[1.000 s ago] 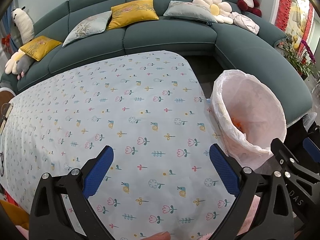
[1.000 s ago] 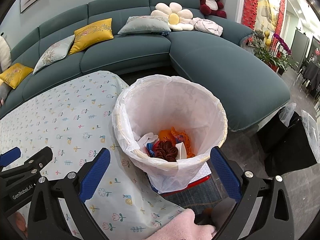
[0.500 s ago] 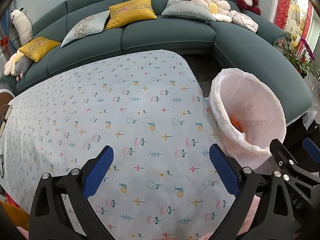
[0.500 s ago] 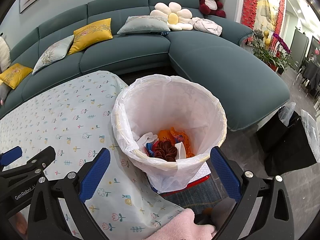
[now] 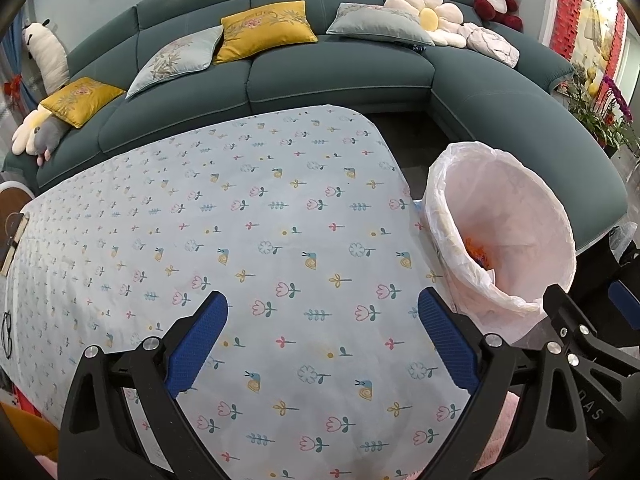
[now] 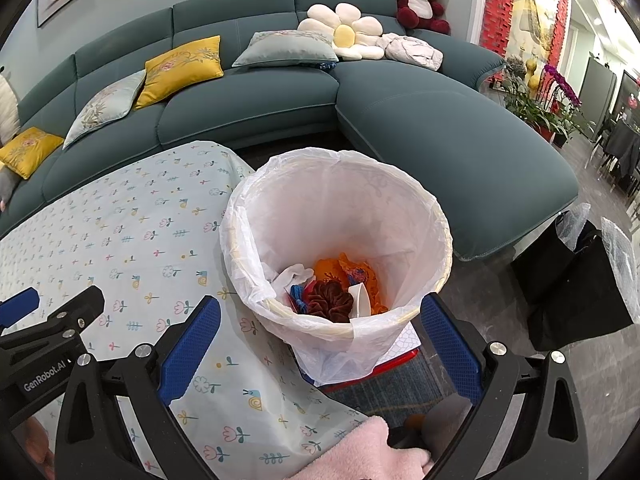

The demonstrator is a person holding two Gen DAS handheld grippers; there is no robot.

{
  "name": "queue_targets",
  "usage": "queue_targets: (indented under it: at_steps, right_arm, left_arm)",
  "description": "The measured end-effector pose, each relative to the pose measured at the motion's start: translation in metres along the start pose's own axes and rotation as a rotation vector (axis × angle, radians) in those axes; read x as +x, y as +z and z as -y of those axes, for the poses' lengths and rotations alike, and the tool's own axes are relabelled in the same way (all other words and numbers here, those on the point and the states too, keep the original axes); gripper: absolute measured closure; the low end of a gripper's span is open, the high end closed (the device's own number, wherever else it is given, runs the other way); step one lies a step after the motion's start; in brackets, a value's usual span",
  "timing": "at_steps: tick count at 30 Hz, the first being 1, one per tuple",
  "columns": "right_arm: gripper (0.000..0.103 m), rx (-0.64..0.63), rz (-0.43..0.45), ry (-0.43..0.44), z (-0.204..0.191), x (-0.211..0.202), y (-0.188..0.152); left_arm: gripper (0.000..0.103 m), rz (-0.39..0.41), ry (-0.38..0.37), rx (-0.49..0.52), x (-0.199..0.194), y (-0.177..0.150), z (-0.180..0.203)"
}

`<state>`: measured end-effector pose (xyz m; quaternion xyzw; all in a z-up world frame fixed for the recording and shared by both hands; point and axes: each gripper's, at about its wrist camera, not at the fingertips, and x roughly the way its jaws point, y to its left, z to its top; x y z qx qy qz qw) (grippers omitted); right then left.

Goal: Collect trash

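A bin lined with a white plastic bag [image 6: 340,208] stands beside the table's right end; it also shows in the left wrist view [image 5: 512,216]. Inside lie orange, dark red, blue and white scraps of trash [image 6: 332,292]. My right gripper [image 6: 320,316] is open and empty, hovering just in front of the bin's near rim. My left gripper [image 5: 322,312] is open and empty above the floral tablecloth [image 5: 240,220], left of the bin. No loose trash shows on the cloth.
A teal sectional sofa [image 5: 328,76] with cushions and plush toys curves behind the table and bin. Black bags [image 6: 576,280] stand on the floor at the right. A phone [image 5: 14,240] and glasses [image 5: 5,332] lie at the table's left edge.
Both grippers have drifted slightly; the bin and table sit a little lower and closer in the views. Both stay open and empty.
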<state>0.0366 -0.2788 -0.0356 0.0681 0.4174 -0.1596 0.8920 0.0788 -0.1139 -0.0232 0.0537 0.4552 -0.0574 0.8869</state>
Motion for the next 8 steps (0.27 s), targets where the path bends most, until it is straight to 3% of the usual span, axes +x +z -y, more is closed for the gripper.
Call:
queue_targets:
  at_steps: [8]
  right_arm:
    - [0.007, 0.000, 0.000, -0.001, 0.0008, 0.0002, -0.0003]
  left_arm:
    - [0.011, 0.002, -0.007, -0.020, 0.0009, 0.0019, -0.0035]
